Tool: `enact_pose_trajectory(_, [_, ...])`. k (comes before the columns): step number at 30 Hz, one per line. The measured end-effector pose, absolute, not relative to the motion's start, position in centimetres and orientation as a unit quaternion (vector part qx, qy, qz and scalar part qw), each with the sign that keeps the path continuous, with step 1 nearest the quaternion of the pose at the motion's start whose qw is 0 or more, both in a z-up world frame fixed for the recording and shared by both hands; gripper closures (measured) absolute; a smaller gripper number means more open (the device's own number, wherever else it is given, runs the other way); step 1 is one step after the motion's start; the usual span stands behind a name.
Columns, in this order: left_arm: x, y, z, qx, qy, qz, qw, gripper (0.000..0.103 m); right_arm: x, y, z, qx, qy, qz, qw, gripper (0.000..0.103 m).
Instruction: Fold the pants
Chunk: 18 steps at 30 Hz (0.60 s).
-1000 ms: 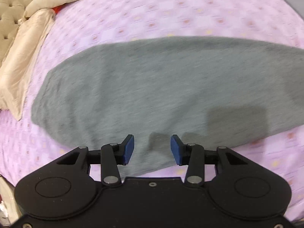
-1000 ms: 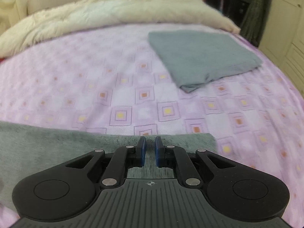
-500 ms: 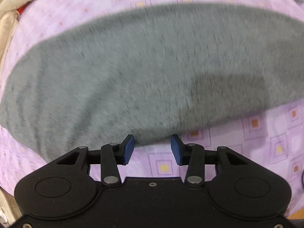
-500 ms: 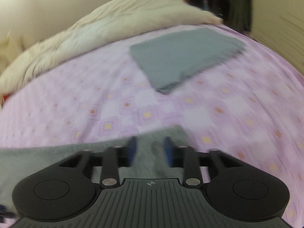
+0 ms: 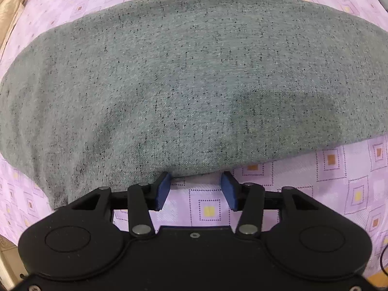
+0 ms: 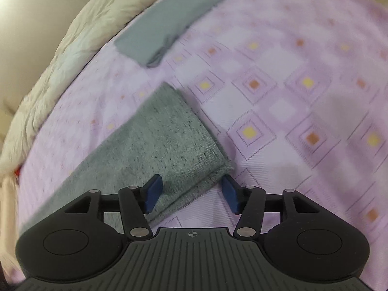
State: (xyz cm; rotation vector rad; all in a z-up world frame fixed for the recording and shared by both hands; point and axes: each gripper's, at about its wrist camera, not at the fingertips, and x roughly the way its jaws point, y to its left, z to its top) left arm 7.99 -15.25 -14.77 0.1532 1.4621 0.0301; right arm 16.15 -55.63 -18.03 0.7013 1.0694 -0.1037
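Grey speckled pants (image 5: 194, 84) lie flat as a long band across the pink patterned bedsheet (image 5: 339, 181). My left gripper (image 5: 196, 181) points straight down at their near edge. Its jaws are opening, with only sheet between them and the cloth edge at the fingertips. In the right wrist view the layered end of the pants (image 6: 157, 145) runs diagonally. My right gripper (image 6: 191, 184) is opening wide over its corner. The cloth lies between the blue pads (image 6: 152, 190) but is not pinched.
A second grey garment (image 6: 169, 21), folded, lies farther up the bedsheet (image 6: 291, 97). A cream duvet (image 6: 72, 48) is bunched along the far left edge of the bed. A beige cushion (image 5: 9, 17) shows at the left wrist view's upper left corner.
The right gripper went from shut to wide open, let go of the pants' end, and rolled as it moved sideways. The left gripper sank closer to the pants' near edge.
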Motion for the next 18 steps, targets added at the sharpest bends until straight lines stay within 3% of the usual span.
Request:
enact_pose_trajectory(14, [6.7, -14.3, -15.0, 0.052, 0.66, 0.022, 0.749, 0.045, 18.2, -55.5, -18.9, 0.353, 0.485, -0.067, 0.797, 0.046])
enact_pose_trajectory(15, [6.8, -14.3, -15.0, 0.052, 0.662, 0.022, 0.747, 0.046, 18.6, -55.5, -18.9, 0.353, 0.487, -0.073, 0.796, 0.054])
enact_pose_trajectory(16, [6.8, -14.3, -14.8, 0.054, 0.666, 0.023, 0.744, 0.05, 19.0, -55.5, -18.8, 0.354, 0.489, -0.073, 0.794, 0.068])
enact_pose_trajectory(17, [6.9, -14.4, -14.4, 0.056, 0.667, 0.025, 0.743, 0.056, 19.4, -55.6, -18.8, 0.357, 0.491, -0.064, 0.792, 0.09])
enact_pose_trajectory(18, [7.0, -14.6, -13.6, 0.058, 0.66, 0.025, 0.748, 0.056, 19.6, -55.6, -18.5, 0.358, 0.488, -0.057, 0.794, 0.09])
